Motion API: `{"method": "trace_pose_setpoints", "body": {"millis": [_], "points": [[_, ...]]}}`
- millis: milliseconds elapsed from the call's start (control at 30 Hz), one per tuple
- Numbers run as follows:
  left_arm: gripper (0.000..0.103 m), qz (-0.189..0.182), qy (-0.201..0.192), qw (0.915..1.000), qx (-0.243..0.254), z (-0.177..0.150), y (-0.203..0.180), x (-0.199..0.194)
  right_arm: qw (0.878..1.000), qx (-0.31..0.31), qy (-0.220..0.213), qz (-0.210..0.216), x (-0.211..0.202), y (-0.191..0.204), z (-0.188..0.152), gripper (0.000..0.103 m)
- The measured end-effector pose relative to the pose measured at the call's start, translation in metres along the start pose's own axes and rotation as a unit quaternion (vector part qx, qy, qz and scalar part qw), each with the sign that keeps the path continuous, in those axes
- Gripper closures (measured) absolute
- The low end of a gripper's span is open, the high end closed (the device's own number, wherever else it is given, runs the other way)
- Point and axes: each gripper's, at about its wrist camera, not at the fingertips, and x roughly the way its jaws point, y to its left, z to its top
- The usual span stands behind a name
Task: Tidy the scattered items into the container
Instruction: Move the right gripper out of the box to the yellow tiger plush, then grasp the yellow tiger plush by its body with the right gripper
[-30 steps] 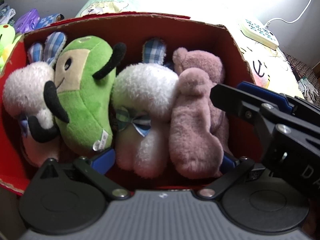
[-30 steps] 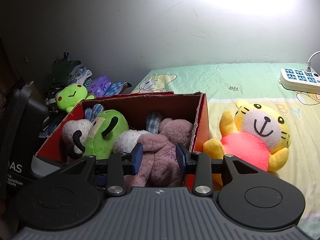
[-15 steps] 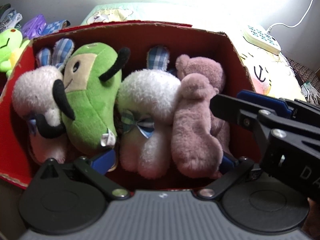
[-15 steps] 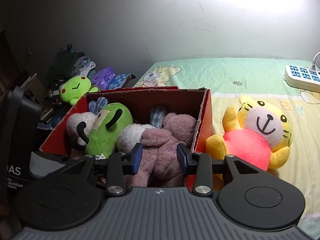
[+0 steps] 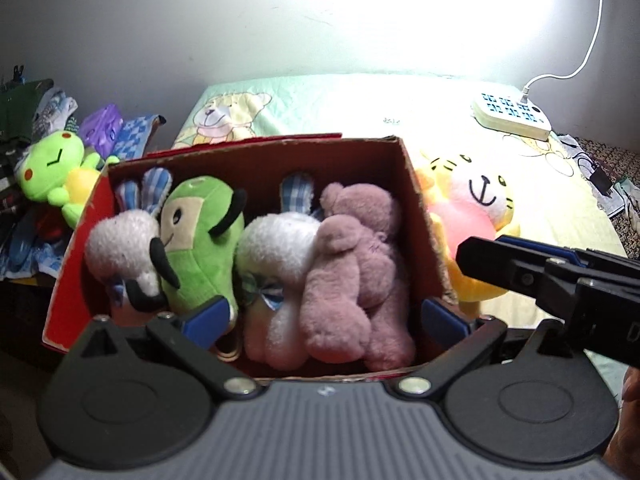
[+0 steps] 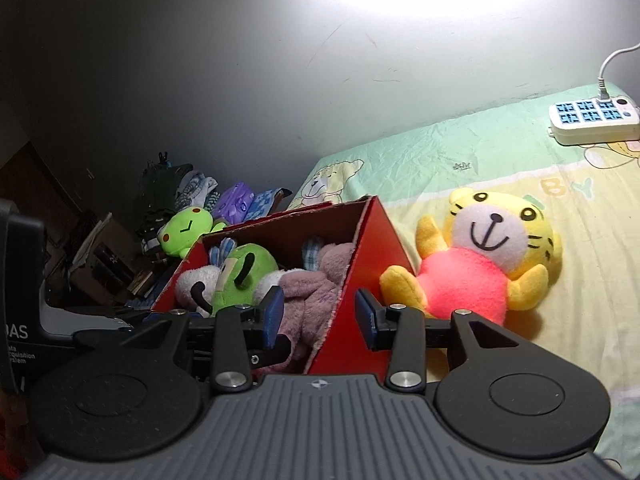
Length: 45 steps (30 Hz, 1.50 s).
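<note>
Four plush toys fill the red box (image 5: 416,208); the right gripper (image 6: 320,314), empty and opening, seemingly turns toward the tiger plush (image 6: 480,264) outside, while the left gripper (image 5: 324,316) hangs unclenched.

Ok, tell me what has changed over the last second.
Both grippers pulled back from the red box. The right gripper swung toward the box's right wall, jaws opening, nothing clamped between them. The left gripper rose, open and empty. The four plush toys in the box and the yellow tiger stayed put.
</note>
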Motion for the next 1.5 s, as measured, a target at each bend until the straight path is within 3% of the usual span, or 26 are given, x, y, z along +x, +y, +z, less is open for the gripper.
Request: {"method": "trace_pose_setpoints", "body": {"millis": [233, 400, 567, 733, 1167, 1300, 1500], "points": [[0.001, -0.072, -0.034, 0.9954, 0.054, -0.007, -0.053, -0.011, 0.998, 0.038, 0.005, -0.043, -0.032, -0.052, -0.005, 0.055], [0.001, -0.14, -0.035, 0.9856, 0.089, -0.016, -0.091, -0.007, 0.995, 0.068, 0.022, -0.067, -0.046, -0.087, -0.014, 0.055], [0.001, -0.182, -0.019, 0.9775, 0.106, -0.023, -0.116, 0.009, 0.992, 0.103, 0.04, -0.063, -0.048, -0.113, -0.019, 0.055], [0.001, -0.198, 0.014, 0.9746, 0.104, -0.028, -0.122, 0.033, 0.99, 0.122, 0.057, -0.045, -0.038, -0.13, -0.015, 0.055], [0.001, -0.21, 0.011, 0.9687, 0.132, -0.017, -0.126, 0.033, 0.976, 0.172, 0.13, 0.028, 0.032, -0.158, 0.004, 0.055], [0.001, -0.214, 0.015, 0.9691, 0.122, -0.013, -0.123, 0.035, 0.972, 0.164, 0.159, 0.052, 0.049, -0.152, 0.005, 0.054], [0.001, -0.182, 0.019, 0.9772, 0.108, -0.009, -0.117, 0.043, 0.966, 0.166, 0.19, 0.064, 0.073, -0.151, 0.004, 0.055]]}}
